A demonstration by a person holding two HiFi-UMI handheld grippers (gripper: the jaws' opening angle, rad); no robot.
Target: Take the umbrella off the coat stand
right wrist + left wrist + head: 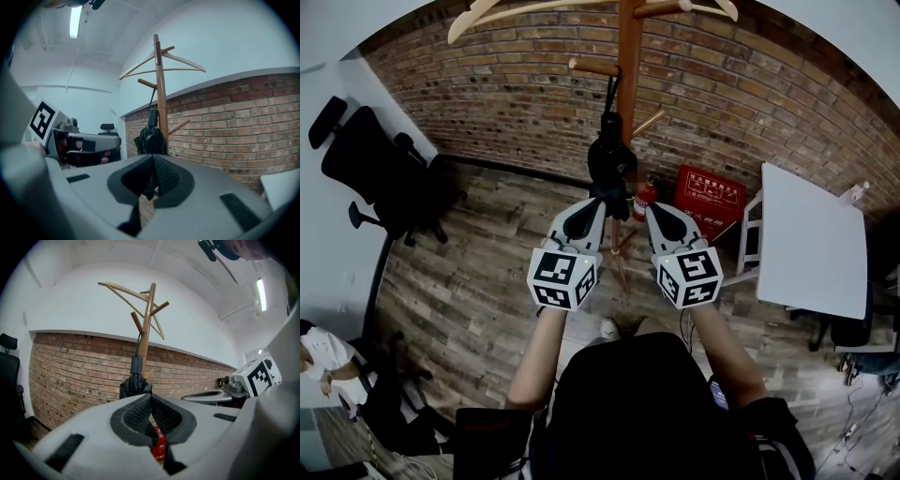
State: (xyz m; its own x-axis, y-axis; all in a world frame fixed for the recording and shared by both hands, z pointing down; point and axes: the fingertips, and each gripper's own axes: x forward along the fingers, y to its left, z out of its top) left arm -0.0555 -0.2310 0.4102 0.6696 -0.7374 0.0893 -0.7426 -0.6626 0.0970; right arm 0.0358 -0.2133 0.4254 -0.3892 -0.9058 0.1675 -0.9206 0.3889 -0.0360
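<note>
A wooden coat stand [628, 56] rises in front of a brick wall. A folded black umbrella [611, 159] hangs by its strap from a peg on the pole. My left gripper [598, 201] is level, just below and left of the umbrella's lower end, with its jaws shut and nothing between them. My right gripper [653, 208] is beside it, a little right of the umbrella, its tips also together and empty. The umbrella [135, 385] shows just past the closed tips in the left gripper view. In the right gripper view the umbrella [151, 136] hangs against the pole [161, 84].
A wooden hanger [487, 14] sits on top of the stand. A fire extinguisher [643, 199] and a red box [710, 199] stand at the wall. A white table [811, 239] is at the right, a black office chair [375, 173] at the left.
</note>
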